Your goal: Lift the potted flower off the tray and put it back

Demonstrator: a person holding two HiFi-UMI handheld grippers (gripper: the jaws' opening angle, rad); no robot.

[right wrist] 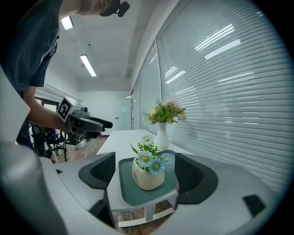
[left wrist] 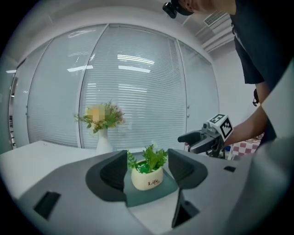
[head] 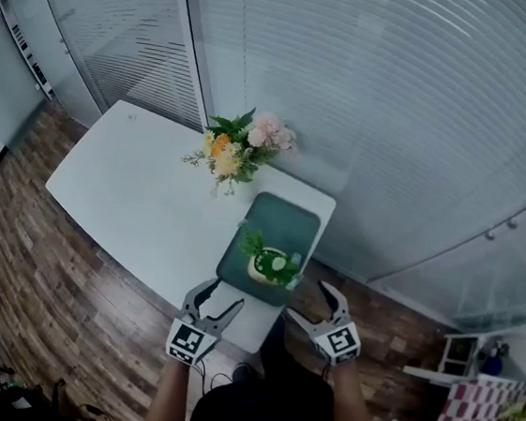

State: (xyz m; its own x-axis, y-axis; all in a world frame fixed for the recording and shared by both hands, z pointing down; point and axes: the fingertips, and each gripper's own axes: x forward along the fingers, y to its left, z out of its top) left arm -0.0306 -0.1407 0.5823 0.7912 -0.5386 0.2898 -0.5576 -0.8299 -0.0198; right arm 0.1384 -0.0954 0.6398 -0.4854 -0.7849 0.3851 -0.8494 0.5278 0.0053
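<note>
Cream-white, upright, untouched: potted flower [head: 271, 264] on the near half of the dark green tray [head: 286, 213], at the near right end of the white tabletop [head: 133, 190]. Not yet lifted, judging by the base flat on the tray.

Left gripper [head: 225, 295] just near and left of the tray's near edge, right gripper [head: 309, 301] near and right of it, both angled inward at the pot. Jaws of each spread wide, nothing gripped. Pot framed in the gap in both gripper views, yet clear of either pair. Probably poised this way to close in from either side, wide enough to clear leaves and blossoms.

Vase of flowers [head: 241, 151] farther along the tabletop, just beyond the tray's far left corner, out of the way of a straight lift. Worth gripping the pot's wall low, below the foliage, to keep it level.
</note>
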